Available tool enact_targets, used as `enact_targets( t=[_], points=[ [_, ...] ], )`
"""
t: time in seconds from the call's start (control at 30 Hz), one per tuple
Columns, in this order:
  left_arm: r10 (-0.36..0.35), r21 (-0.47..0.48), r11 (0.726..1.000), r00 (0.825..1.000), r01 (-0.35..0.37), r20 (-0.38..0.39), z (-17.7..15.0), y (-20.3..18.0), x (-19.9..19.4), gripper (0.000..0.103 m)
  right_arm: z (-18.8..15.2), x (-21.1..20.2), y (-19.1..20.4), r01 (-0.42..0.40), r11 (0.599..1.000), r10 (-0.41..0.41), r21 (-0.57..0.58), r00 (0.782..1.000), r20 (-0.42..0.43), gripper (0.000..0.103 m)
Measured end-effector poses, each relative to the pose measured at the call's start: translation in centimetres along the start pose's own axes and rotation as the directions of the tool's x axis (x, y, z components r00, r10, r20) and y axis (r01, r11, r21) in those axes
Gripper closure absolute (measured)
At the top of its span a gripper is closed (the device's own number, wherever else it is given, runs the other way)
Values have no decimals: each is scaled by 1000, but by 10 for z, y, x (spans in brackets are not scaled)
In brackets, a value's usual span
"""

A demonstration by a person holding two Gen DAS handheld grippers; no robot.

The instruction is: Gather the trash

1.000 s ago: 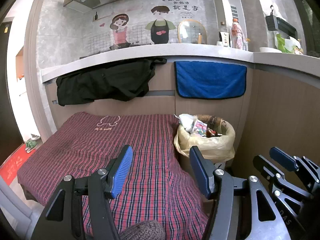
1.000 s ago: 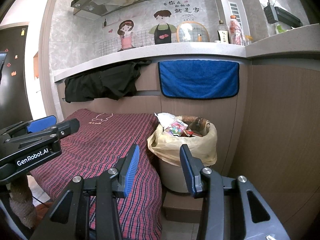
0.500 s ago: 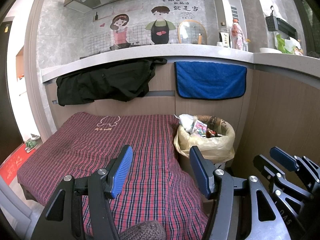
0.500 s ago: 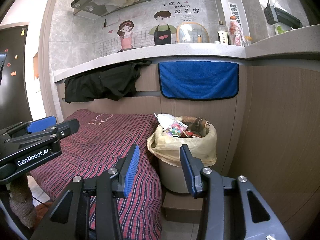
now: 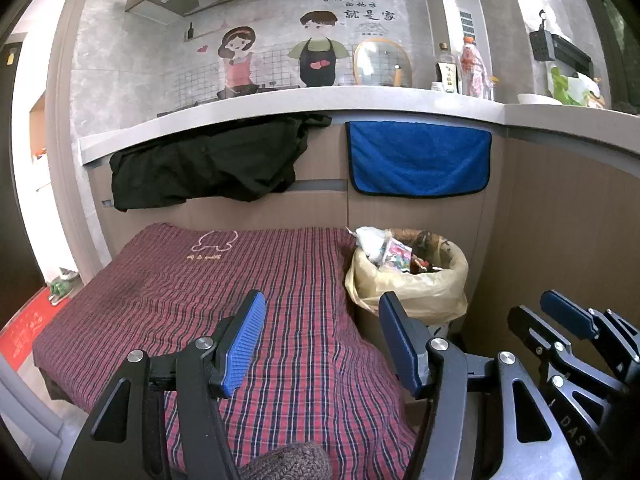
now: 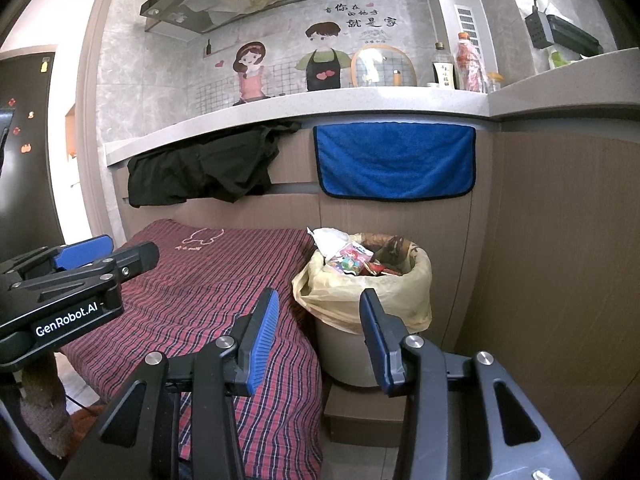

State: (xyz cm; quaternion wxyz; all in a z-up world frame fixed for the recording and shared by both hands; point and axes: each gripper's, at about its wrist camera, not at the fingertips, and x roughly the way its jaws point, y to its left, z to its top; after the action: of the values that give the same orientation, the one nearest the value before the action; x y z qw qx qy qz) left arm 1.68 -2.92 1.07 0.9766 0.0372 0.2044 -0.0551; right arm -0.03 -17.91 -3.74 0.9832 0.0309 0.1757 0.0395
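A round bin lined with a yellowish plastic bag stands in the corner right of the table; it also shows in the right wrist view. Wrappers and crumpled paper fill it to the rim. My left gripper is open and empty, held above the front of the plaid-covered table. My right gripper is open and empty, held in front of the bin. Each gripper shows at the edge of the other's view.
A red plaid cloth covers the low table. A black garment and a blue towel hang from the counter edge. Wooden panels close in the right side. Bottles stand on the counter.
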Motion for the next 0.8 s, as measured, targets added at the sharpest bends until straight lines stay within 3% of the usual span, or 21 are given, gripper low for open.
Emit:
enact_targets(
  t=[0.8],
  points=[
    [-3, -1, 1000, 1000, 3, -2, -1, 1, 0, 44, 0, -1, -1, 7, 1000, -7, 3, 1000, 3, 63]
  ],
)
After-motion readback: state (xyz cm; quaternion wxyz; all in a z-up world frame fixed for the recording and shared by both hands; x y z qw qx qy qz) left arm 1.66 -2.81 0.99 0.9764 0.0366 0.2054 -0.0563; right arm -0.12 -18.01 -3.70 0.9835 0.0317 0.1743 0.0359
